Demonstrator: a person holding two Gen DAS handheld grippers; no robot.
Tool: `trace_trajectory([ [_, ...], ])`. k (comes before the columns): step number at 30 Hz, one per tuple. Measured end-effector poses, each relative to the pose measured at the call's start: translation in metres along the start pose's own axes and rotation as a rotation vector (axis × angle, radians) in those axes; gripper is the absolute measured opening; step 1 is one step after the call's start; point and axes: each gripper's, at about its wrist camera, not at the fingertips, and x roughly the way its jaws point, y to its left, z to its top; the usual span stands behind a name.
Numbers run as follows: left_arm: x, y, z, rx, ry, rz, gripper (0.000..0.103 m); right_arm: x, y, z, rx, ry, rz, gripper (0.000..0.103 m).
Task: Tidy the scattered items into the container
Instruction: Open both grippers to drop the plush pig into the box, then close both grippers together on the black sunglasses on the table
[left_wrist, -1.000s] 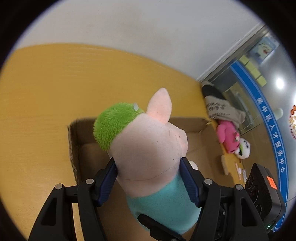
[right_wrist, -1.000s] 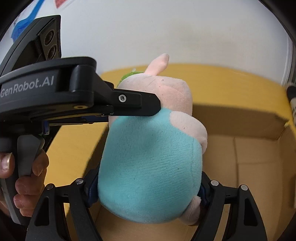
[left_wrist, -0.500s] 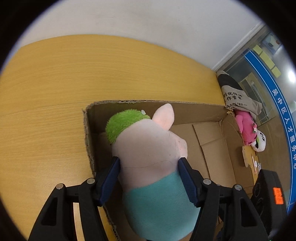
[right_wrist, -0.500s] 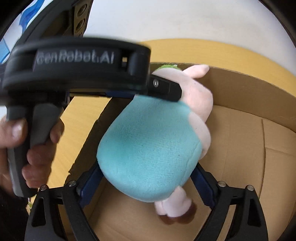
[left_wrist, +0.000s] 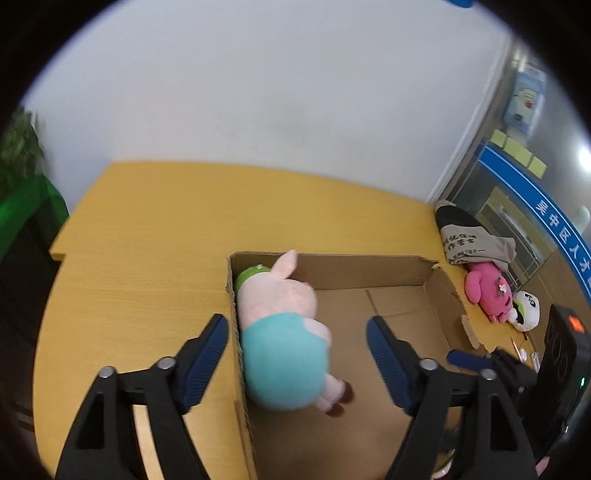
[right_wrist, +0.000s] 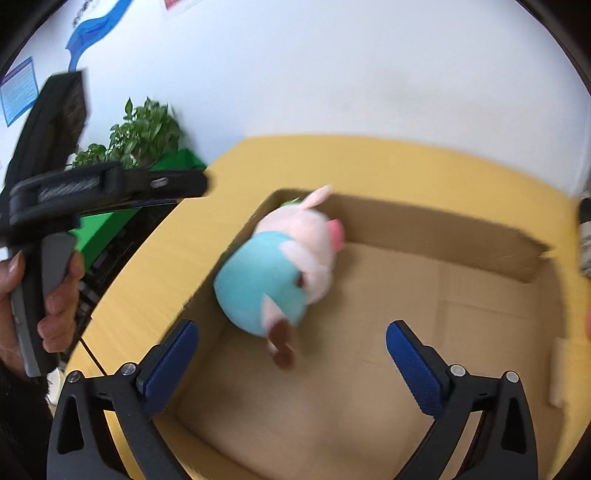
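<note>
Left wrist view: the plush pig, pink with a teal body and a green tuft on its head, lies in the cardboard box at the centre of the frame, pressed against the box's left wall with its head toward the far left corner and its brown feet pointing to the lower middle. The left gripper frames it from the bottom edge; its jaws have just been opening and stand wide, the left blue pad outside the box wall over the yellow worktop, the right pad over the box floor, neither one touching the toy. At the right edge of the frame, beyond the box, a pink plush toy and a white panda-like toy lie on the worktop below a folded grey cloth with printed characters.

In the right wrist view the plush pig is blurred, in the box's upper left part, close to its left wall. The right gripper sits at the bottom of the frame with its jaws spread wide and just opened further, nothing between the pads but bare box floor. At the left edge a hand grips the handle of the other gripper, and a potted plant stands behind it against the white wall.
</note>
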Motion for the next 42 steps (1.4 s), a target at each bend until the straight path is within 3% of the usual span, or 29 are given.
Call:
trace_trajectory([
  [2, -0.026, -0.021, -0.016, 0.024, -0.058, 0.04, 0.08, -0.023, -0.034, 0.004, -0.001, -0.043, -0.048, 0.103],
  [4, -0.051, -0.041, -0.037, 0.037, -0.135, 0.053, 0.078, -0.048, -0.037, -0.009, -0.006, -0.095, -0.098, 0.098],
  [5, -0.061, -0.049, -0.047, 0.037, -0.178, 0.053, 0.075, -0.059, -0.036, -0.014, -0.006, -0.122, -0.131, 0.067],
  [6, -0.067, -0.058, -0.055, 0.044, -0.206, 0.057, 0.036, -0.068, -0.036, -0.018, 0.005, -0.129, -0.153, 0.009],
  [7, -0.071, -0.068, -0.064, 0.056, -0.203, 0.063, 0.005, -0.075, -0.043, -0.022, 0.03, -0.124, -0.15, 0.004],
  [10, -0.071, -0.094, -0.085, 0.052, -0.17, 0.052, 0.004, -0.098, -0.057, -0.035, 0.047, -0.115, -0.141, 0.009],
  [11, -0.071, -0.102, -0.091, 0.057, -0.168, 0.043, 0.004, -0.106, -0.059, -0.039, 0.043, -0.112, -0.152, 0.043],
  [12, -0.072, -0.111, -0.096, 0.065, -0.169, 0.038, 0.011, -0.115, -0.06, -0.044, 0.045, -0.111, -0.158, 0.099],
  [14, -0.074, -0.125, -0.102, 0.063, -0.169, 0.042, 0.055, -0.134, -0.06, -0.053, 0.046, -0.156, -0.162, 0.103],
  [15, -0.076, -0.13, -0.105, 0.059, -0.18, 0.055, 0.089, -0.141, -0.059, -0.056, 0.04, -0.168, -0.171, 0.103],
  [18, -0.085, -0.144, -0.113, 0.055, -0.218, 0.065, 0.09, -0.148, -0.063, -0.064, 0.024, -0.17, -0.191, 0.103],
  [29, -0.101, -0.152, -0.138, -0.006, -0.173, -0.003, 0.09, -0.161, -0.089, -0.093, 0.056, -0.133, -0.178, 0.103],
  [34, -0.086, -0.142, -0.16, -0.04, -0.075, -0.03, 0.09, -0.145, -0.088, -0.123, 0.067, -0.055, -0.101, 0.103],
  [42, -0.039, -0.123, -0.206, -0.132, 0.124, -0.145, 0.089, -0.092, -0.057, -0.182, 0.046, 0.138, 0.041, 0.102],
])
